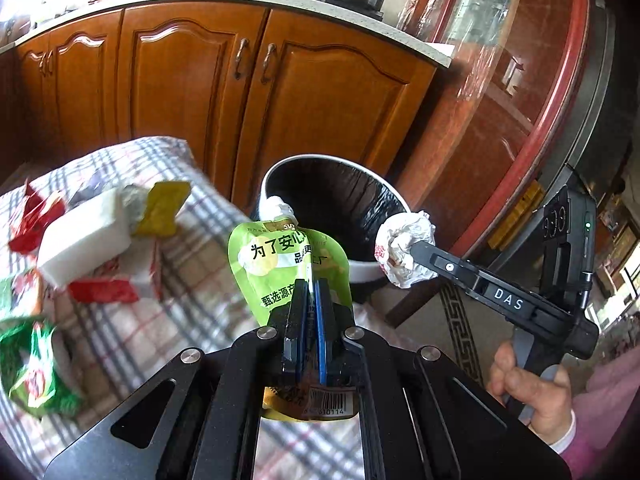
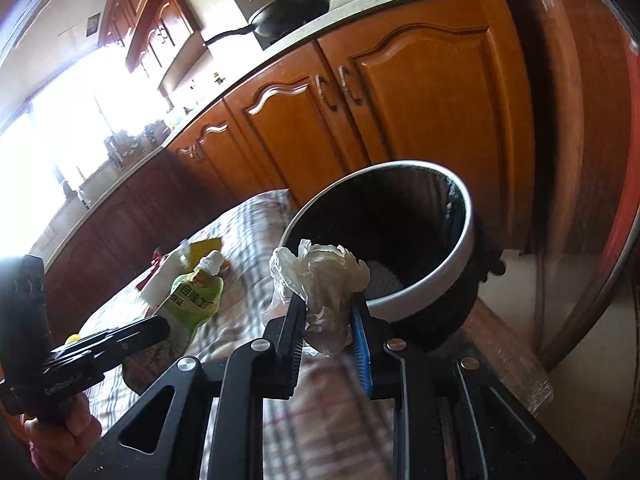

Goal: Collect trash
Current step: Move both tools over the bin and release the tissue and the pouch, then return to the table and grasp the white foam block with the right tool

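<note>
Glossy plastic pouch (image 1: 289, 264) (green); crumpled paper wad (image 1: 404, 248).

Black tools (image 1: 308, 292), blue pads (image 2: 360, 344), pink sleeve (image 1: 600, 412)

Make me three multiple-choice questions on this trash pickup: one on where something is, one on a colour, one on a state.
1. Where is the trash bin?
A. beside the table, before the cabinets
B. on the counter
C. on the table

2. What colour is the pouch in the left gripper?
A. red
B. green
C. blue

3. The right gripper is:
A. empty
B. clamped on crumpled paper
C. out of sight

Key: 1 A, it stands past the table's edge; 2 B, green with a white cap; 3 B, both fingers press the wad.
</note>
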Motion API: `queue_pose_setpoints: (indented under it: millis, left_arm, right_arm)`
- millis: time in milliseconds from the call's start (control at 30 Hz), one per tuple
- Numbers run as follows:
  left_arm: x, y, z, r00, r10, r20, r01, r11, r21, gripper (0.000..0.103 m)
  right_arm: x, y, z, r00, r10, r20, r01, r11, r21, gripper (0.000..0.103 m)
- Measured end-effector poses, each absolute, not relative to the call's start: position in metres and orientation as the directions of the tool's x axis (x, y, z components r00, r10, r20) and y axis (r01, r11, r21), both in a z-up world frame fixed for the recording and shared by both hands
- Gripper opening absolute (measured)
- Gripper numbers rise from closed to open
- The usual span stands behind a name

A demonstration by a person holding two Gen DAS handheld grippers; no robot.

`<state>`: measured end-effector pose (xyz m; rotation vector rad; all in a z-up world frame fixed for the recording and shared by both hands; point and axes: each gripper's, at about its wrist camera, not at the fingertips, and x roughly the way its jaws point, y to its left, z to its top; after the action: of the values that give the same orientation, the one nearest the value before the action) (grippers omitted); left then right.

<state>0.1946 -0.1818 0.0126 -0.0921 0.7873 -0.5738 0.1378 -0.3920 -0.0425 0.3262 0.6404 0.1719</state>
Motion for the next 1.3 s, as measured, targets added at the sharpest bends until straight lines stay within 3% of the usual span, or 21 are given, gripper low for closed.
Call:
queue_pose_setpoints:
  millis: [867,1067,1167,1233,1300]
  left_arm:
    - [0.270,-0.257,0.010,0.532,-0.514,-0.673,0.480,0.838,-0.260,0.003]
    - [0.284,-0.267,0.004,0.520,-0.509,-0.686,0.474,0.840,-0.265,0.004]
    - [0.286,-0.268,0.003,0.512,-0.508,-0.692,0.470,0.840,-0.269,0.017]
    - [0.283,-0.266,0.005,0.526,-0.504,-0.685,0.463,0.845,-0.265,0.040]
    - [0.276,-0.260,0.009,0.546,-0.500,-0.672,0.457,0.850,-0.261,0.044]
  right_arm:
    - [0.213,-0.435,-0.036,0.775,0.176,-0.607,-0.001,0.960,0.278,0.023]
    - [0.226,-0.438,-0.040,0.760,0.162,-0.629,0.008,0.966,0.259,0.028]
    - [0.231,-0.440,-0.040,0.755,0.164,-0.635,0.011,0.965,0.262,0.035]
    - [0.232,-0.442,-0.039,0.756,0.164,-0.634,0.013,0.964,0.265,0.042]
    - [0.229,-0.443,-0.037,0.761,0.169,-0.626,0.012,0.961,0.275,0.051]
